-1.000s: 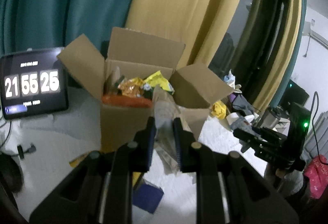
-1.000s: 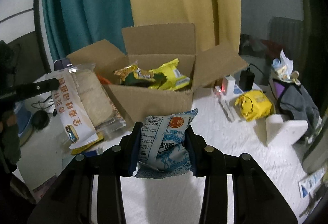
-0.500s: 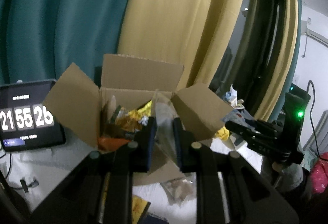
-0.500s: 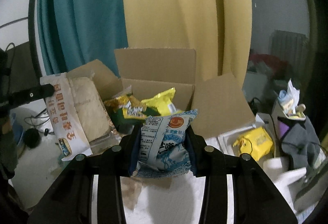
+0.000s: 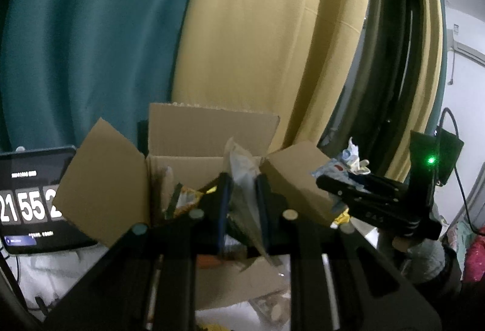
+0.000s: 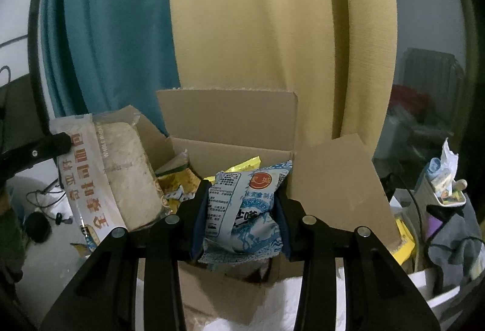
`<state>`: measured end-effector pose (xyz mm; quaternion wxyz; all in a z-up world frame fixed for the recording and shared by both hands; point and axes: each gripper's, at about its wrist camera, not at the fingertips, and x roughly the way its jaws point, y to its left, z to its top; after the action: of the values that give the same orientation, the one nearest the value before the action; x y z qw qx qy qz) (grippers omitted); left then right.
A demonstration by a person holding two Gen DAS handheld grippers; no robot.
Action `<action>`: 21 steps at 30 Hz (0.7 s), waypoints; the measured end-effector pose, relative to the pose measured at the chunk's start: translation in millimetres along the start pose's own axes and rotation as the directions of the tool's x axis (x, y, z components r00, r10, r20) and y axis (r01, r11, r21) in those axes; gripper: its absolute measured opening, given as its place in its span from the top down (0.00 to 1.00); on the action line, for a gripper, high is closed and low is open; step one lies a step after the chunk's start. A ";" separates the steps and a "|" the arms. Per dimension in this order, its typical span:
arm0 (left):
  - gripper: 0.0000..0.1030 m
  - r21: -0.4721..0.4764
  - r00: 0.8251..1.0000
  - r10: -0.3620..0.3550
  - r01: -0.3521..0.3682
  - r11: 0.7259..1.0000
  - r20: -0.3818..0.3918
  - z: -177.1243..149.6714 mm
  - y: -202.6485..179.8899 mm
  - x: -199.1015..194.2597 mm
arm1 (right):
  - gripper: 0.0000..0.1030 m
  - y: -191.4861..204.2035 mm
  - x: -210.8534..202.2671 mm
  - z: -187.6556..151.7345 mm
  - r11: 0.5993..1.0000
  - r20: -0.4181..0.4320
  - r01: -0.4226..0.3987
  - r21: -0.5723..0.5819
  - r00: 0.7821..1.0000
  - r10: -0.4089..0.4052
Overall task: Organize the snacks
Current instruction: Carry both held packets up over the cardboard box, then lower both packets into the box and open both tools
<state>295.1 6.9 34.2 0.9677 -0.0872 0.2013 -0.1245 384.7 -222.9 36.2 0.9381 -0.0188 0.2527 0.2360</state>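
Note:
An open cardboard box (image 5: 209, 131) (image 6: 230, 122) holds several snack bags. My left gripper (image 5: 242, 188) is shut on a clear bread pack (image 5: 242, 179), held over the box's near edge; the pack also shows in the right wrist view (image 6: 121, 173), hanging at the box's left flap. My right gripper (image 6: 241, 194) is shut on a blue and white snack bag (image 6: 245, 210), held over the box's front right part. The right gripper also shows in the left wrist view (image 5: 363, 194) beside the right flap.
A tablet showing a clock (image 5: 30, 203) stands left of the box. Teal and yellow curtains (image 6: 242, 28) hang behind. A yellow packet (image 6: 404, 237), grey cloth (image 6: 454, 240) and clutter lie right of the box on the white table (image 6: 45, 264).
Both grippers have risen and moved forward toward the box with their packs; the box now sits lower and closer in both views.

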 end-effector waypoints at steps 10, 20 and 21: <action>0.82 -0.001 1.000 0.002 -0.002 1.000 0.012 13.9 3.9 28.4 | 0.32 -20.2 29.7 17.4 0.998 0.043 0.024 0.061 0.999 -0.027; 0.82 0.021 1.000 -0.015 0.016 1.000 -0.024 13.8 -17.9 64.1 | 0.28 -44.2 7.6 15.2 0.994 0.074 0.039 0.101 0.996 -0.047; 0.82 0.028 0.999 -0.021 0.022 0.999 -0.032 13.4 -22.6 70.3 | 0.28 -46.5 5.5 15.3 0.994 0.074 0.041 0.102 0.996 -0.048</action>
<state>358.4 -32.5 25.4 0.9641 -0.0737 0.2138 -0.1393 417.1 -259.4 43.1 0.9518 0.0315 0.2279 0.2026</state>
